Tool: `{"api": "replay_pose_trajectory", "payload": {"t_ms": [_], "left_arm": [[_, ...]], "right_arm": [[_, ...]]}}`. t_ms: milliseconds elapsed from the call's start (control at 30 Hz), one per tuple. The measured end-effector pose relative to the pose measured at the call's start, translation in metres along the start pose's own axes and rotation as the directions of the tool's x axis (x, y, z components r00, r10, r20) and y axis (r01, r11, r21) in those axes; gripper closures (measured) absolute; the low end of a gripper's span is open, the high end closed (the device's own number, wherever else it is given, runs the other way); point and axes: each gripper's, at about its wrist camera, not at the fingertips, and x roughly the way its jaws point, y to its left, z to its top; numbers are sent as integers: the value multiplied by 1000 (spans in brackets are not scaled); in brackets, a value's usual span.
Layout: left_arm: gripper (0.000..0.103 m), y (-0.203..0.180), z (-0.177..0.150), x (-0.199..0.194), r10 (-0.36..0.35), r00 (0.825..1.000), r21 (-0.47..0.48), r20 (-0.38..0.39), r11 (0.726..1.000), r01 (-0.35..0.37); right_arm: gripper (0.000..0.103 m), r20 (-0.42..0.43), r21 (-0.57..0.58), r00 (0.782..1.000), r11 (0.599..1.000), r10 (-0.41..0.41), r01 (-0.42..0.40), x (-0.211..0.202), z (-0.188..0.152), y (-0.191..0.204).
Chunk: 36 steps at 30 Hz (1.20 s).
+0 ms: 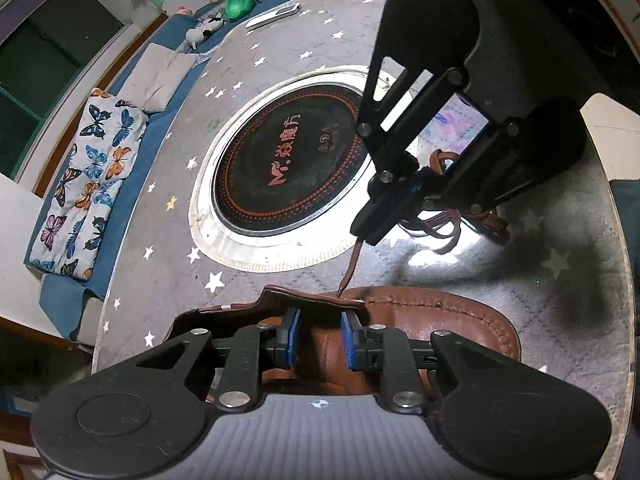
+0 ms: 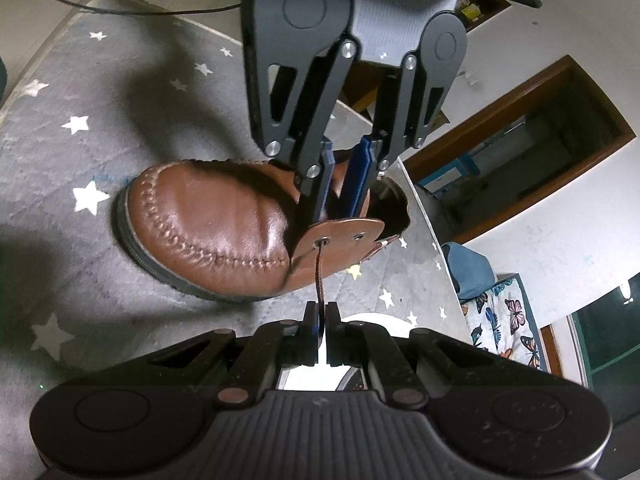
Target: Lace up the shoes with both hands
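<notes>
While both claws are working at the shoe, the scene is reading like this:

Shoe: a brown leather shoe [image 2: 208, 220] with a glossy toe, a raised whip-stitched seam and a dark ribbed sole is sitting on the table [image 2: 60, 168], near its edge.
Table: a grey quilted cover with silver stars is lying over it; a round black glass hob [image 1: 288, 176] in a metal ring is sitting in the middle.
Flap: a stiff leather eyelet flap [image 2: 340, 240] with two metal eyelets is standing up from the shoe.
Lace: a brown braided lace [image 2: 320, 280] is running taut out of the nearer eyelet.
Left claw: the left claw [image 1: 320, 338], with blue ribbed pads, is standing partly apart astride the flap; whether the pads are pressing on it I cannot tell.
Right claw: the right claw [image 2: 322, 330] is clamped together on the lace, just beside the eyelet.
Left view only: the rest of the lace is lying in loose loops [image 1: 452, 224] beyond the right claw; a butterfly-print cushion [image 1: 88, 184] is lying on a blue bench past the far edge.
Right view only: the toe, the stitching and both eyelets are showing.
</notes>
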Motion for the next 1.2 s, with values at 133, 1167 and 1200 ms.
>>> {"api": "replay_pose_trajectory", "payload": {"t_ms": [133,1167,1200], "left_arm": [[80,-2,1,2,-3,1000,9,-2,1000,3],[98,-14,-7,-3,29,999,-4,22,1000,-29],[98,-14,-6,-3,30,999,1,20,1000,-30]], "right_arm": [[101,12,1,1000,1000,-1,1,1,3,-1],[97,37,38,999,999,9,-10,8,8,-13],[96,34,38,999,999,10,-11,9,8,-14]]}}
